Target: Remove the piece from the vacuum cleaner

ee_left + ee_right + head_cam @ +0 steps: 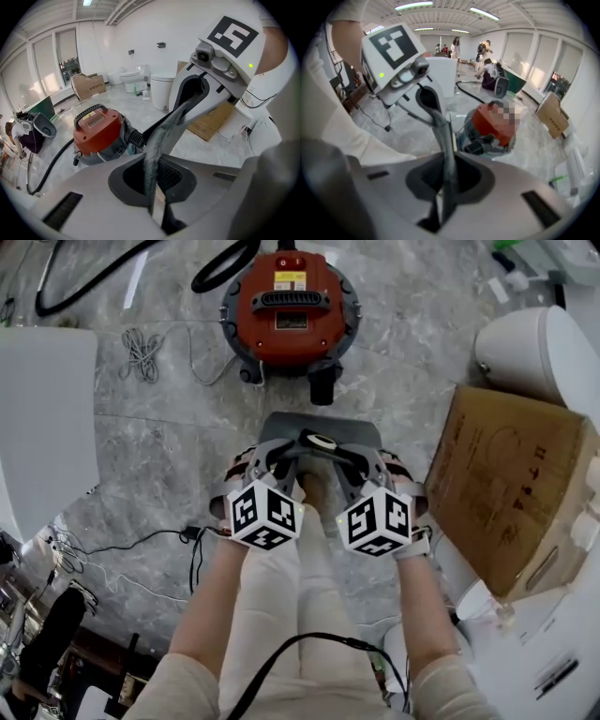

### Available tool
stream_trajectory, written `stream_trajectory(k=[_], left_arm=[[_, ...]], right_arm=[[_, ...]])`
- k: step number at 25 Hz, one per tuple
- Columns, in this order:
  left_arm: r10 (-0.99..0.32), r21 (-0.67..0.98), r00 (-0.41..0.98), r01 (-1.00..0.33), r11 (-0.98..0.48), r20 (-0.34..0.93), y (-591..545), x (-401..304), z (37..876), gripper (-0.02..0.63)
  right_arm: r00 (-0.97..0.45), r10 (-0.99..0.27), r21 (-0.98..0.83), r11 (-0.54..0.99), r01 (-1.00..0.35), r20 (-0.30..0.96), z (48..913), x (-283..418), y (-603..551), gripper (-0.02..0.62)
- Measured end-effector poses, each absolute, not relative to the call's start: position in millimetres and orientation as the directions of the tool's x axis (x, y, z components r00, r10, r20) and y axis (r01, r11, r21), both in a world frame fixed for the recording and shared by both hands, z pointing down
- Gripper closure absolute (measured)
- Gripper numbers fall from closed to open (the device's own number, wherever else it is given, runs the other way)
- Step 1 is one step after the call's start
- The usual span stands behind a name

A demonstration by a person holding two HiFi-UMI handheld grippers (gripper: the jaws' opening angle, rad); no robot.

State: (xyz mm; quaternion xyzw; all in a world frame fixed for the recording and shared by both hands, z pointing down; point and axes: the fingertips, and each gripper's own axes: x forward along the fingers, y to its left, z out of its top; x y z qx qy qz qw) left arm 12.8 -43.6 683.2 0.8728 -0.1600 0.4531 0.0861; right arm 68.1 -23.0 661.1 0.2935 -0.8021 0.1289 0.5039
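Nearest me, my left tongs point(281, 463) and right tongs point(349, 467) are each clenched on the thin grey piece point(319, 427), held between them just short of the red vacuum cleaner point(289, 306). Only the head view shows its flat face. Each gripper view catches just its edge, running across to the other tongs.

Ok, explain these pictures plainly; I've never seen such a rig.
No robot here: a person holds a two-jaw gripper in each hand. The head view comes from a camera on the person's head, looking down at the left gripper and right gripper. The two gripper views come from cameras riding on each gripper. On the floor stands a red vacuum cleaner, with a cardboard box to the right. Both grippers are shut on one grey piece, held clear of the vacuum.
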Motion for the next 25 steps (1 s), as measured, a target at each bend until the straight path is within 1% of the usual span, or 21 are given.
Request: stream_trajectory(k=[12, 25], left_arm=[[-0.174, 0.064, 0.559, -0.380, -0.923, 0.811, -22, 7, 619, 0.572], [-0.191, 0.076, 0.587, -0.399, -0.914, 0.787, -10, -1, 545, 0.571]], right_arm=[[-0.386, -0.318, 0.036, 0.809, -0.586, 0.866, 600, 63, -4, 0.557], [-0.414, -0.317, 0.055, 0.844, -0.534, 0.853, 526, 54, 6, 0.557]])
